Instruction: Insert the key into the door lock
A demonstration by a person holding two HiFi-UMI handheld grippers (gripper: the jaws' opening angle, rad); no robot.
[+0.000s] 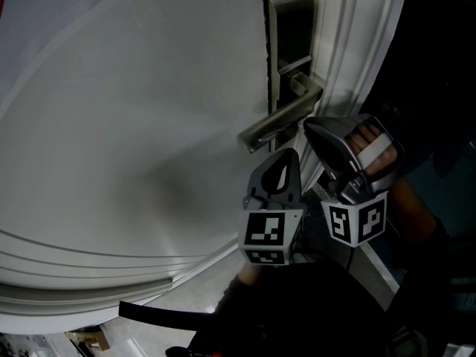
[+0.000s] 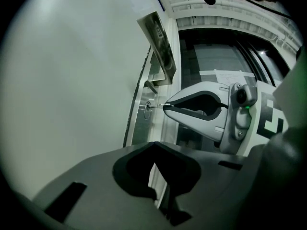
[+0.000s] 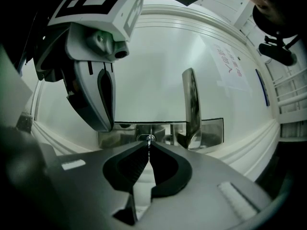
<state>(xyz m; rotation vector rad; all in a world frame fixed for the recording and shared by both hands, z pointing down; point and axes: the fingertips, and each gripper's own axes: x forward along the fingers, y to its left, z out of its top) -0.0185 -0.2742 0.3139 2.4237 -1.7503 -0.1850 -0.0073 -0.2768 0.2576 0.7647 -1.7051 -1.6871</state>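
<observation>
- My right gripper [image 3: 148, 144] has its jaws pinched narrow on the key [image 2: 156, 106], which juts out from between the tips as a thin metal sliver.
- The key points straight at the lock plate [image 1: 290, 28], and its tip meets the round keyhole [image 2: 147, 106] set in the plate's lower part. I cannot tell how far in it sits.
- The plate is a tall metal strip near the edge of the white door [image 1: 134, 125].
- The lever handle [image 1: 279, 121] sticks out from the plate above the keyhole. In the right gripper view it stands just beside the keyhole, to its right.
- My left gripper [image 2: 154, 144] has its jaws drawn together, tips touching, with nothing between them.
- The left gripper hangs close to the plate and just beside the right one, below the lever in the head view. Its jaws touch neither the plate nor the key.
- From the left gripper's camera I see the right gripper side-on, its pale body tapering to the point where the key leaves it towards the plate.
- Each gripper has its marker cube at the end away from the plate: the left cube [image 1: 266, 233] and the right cube [image 1: 357, 218] sit side by side in the head view.
- My hand [image 1: 372, 146] wraps the right gripper's grip, on the side away from the plate.
- A paper notice [image 3: 229, 65] with red writing is stuck to the door, well apart from the plate.
</observation>
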